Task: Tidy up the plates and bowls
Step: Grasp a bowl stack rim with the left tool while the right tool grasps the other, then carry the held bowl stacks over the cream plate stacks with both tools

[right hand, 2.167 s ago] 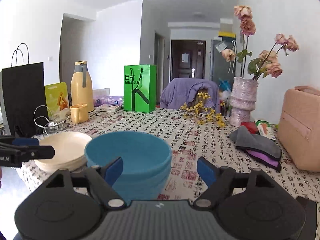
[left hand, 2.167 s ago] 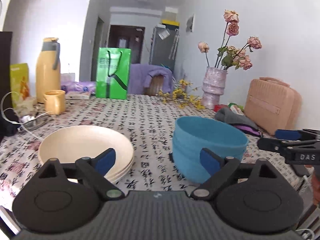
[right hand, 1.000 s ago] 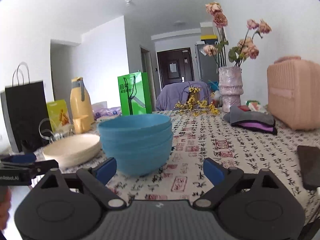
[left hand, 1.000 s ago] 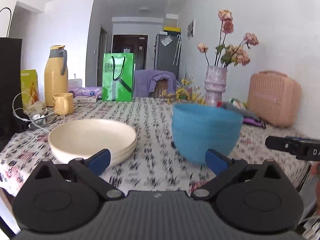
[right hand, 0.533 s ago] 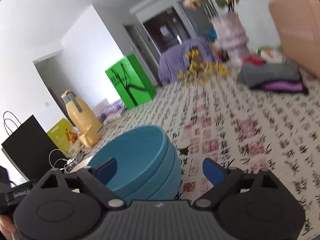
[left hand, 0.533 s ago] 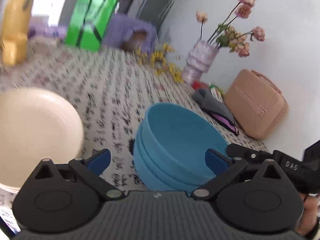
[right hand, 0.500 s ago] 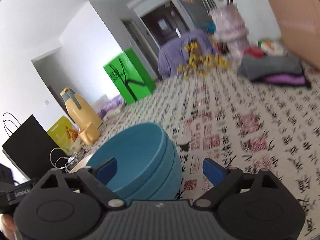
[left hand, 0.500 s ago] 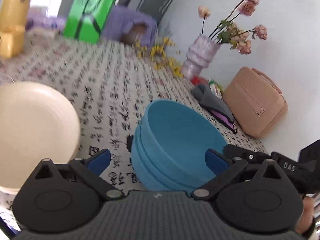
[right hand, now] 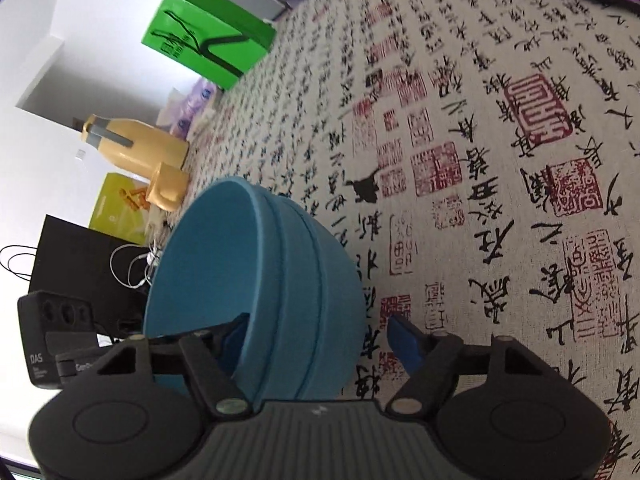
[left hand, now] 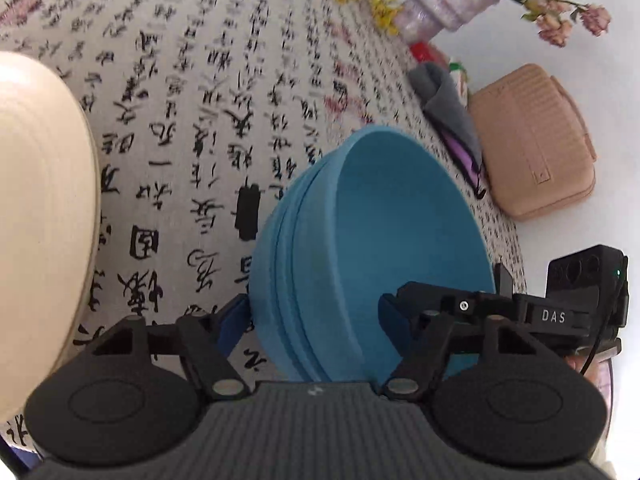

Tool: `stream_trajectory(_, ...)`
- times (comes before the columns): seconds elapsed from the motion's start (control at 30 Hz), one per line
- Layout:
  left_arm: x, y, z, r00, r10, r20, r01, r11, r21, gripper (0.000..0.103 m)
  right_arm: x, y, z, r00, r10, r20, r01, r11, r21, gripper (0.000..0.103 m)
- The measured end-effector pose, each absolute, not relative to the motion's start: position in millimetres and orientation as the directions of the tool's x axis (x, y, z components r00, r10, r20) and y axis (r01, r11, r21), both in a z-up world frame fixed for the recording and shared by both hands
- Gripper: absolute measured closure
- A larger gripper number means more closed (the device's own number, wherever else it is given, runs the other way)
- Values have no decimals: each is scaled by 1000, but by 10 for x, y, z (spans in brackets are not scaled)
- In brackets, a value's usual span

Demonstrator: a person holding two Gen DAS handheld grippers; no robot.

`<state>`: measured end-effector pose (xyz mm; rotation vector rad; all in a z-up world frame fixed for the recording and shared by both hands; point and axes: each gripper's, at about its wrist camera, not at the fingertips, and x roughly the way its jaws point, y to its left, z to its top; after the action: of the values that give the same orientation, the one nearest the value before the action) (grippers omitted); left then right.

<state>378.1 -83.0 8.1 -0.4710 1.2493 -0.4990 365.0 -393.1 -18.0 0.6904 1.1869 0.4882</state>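
A: What is being shown at the fingers?

B: The rim of the blue bowl stack [left hand: 372, 240] is being straddled from opposite sides. The left gripper [left hand: 312, 312] is being closed with one finger outside the wall and one inside; the right gripper [right hand: 316, 336] is likewise being closed across the far rim. The pads are not yet being pressed on the wall, as far as can be told.

A: Which step is judged to be in hand?

B: The grasp on the stack, which is being kept on the patterned counter [left hand: 192, 120]. A firm clamp on both sides, then an even lift, is being called for next.

A: What is being offered by one view only?

B: The cream plates [left hand: 40, 220] and beige case [left hand: 532, 140] are being shown only by the left view; the green bag [right hand: 208, 36] and yellow flask [right hand: 136, 144] only by the right.
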Motion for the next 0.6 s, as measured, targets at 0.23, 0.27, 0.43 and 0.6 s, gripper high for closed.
stream_trajectory(0.23,3907,-806,62,179,-576,-798,44,815,-578,53,3764,-3919,-161,249,683,-686,10,707,707,54)
stream_trajectory(0.27,3909,-799,63,176,-575,-799,34,815,-579,55,3766,-3917,-149,245,681,-690,7,710,704,54)
stream_trajectory(0.43,3886,-797,106,194,-570,-799,24,817,-577,63,3768,-3988,-158,240,682,-691,58,700,712,65)
stream_trajectory(0.6,3906,-809,148,202,-581,-788,38,809,-587,63,3757,-4014,-66,257,659,-707,43,723,689,66)
